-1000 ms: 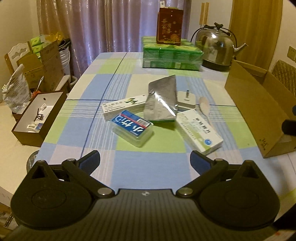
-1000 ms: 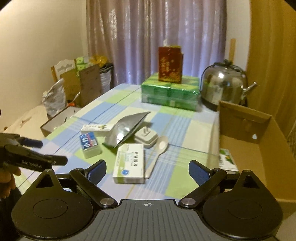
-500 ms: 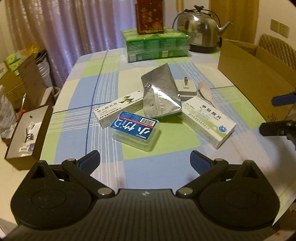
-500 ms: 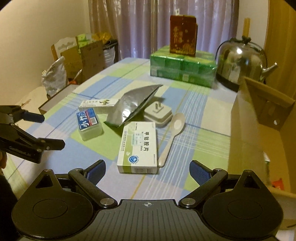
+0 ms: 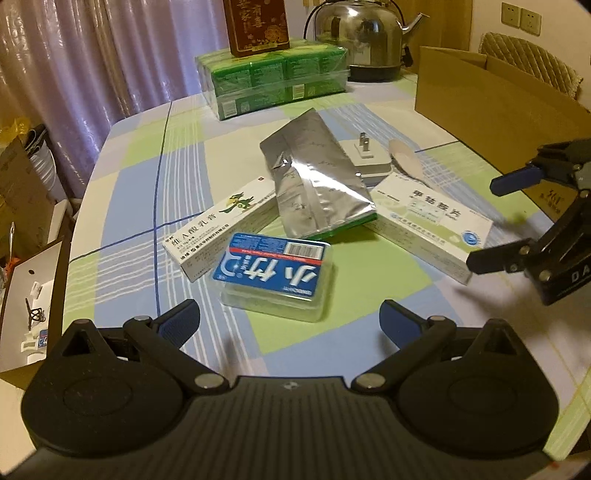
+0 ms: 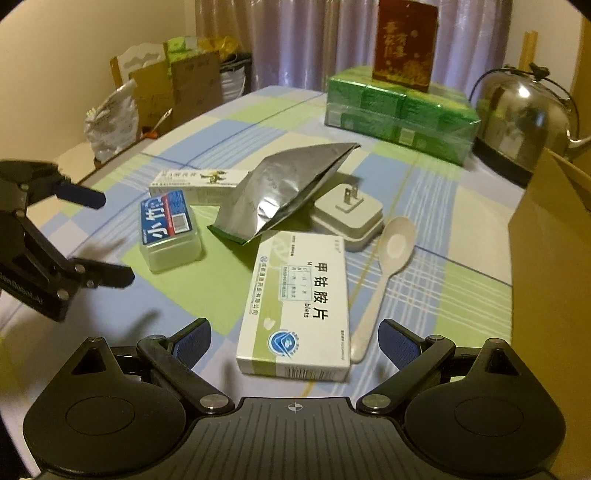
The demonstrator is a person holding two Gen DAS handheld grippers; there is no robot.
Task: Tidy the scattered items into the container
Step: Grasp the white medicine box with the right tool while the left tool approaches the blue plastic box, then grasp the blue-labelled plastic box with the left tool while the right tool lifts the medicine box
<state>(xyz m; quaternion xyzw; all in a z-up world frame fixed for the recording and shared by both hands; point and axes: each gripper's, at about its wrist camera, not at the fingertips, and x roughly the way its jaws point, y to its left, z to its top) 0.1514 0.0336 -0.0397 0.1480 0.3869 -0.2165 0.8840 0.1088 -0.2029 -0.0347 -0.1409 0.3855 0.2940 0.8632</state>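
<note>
Scattered items lie mid-table: a clear box with a blue label (image 5: 275, 277) (image 6: 168, 229), a long white ointment box (image 5: 218, 230) (image 6: 195, 181), a silver foil pouch (image 5: 314, 188) (image 6: 284, 188), a white plug adapter (image 5: 365, 162) (image 6: 349, 214), a white spoon (image 5: 404, 158) (image 6: 384, 273) and a white tablet box (image 5: 432, 225) (image 6: 295, 306). The open cardboard box (image 5: 498, 99) (image 6: 550, 236) stands at the right. My left gripper (image 5: 288, 317) (image 6: 110, 238) hangs open just short of the blue-label box. My right gripper (image 6: 293, 330) (image 5: 484, 225) is open, with the tablet box's near end between its fingers.
A shrink-wrapped green pack (image 5: 273, 79) with a red-brown carton (image 5: 256, 24) on top and a steel kettle (image 5: 364, 33) stand at the table's far end. Off the left edge, an open box of small parts (image 5: 31, 306) and cardboard clutter (image 6: 177, 88) sit by the curtain.
Both grippers have moved forward and lower toward the pile. The left one has closed in on the blue-label box, the right one on the tablet box. The items have not moved.
</note>
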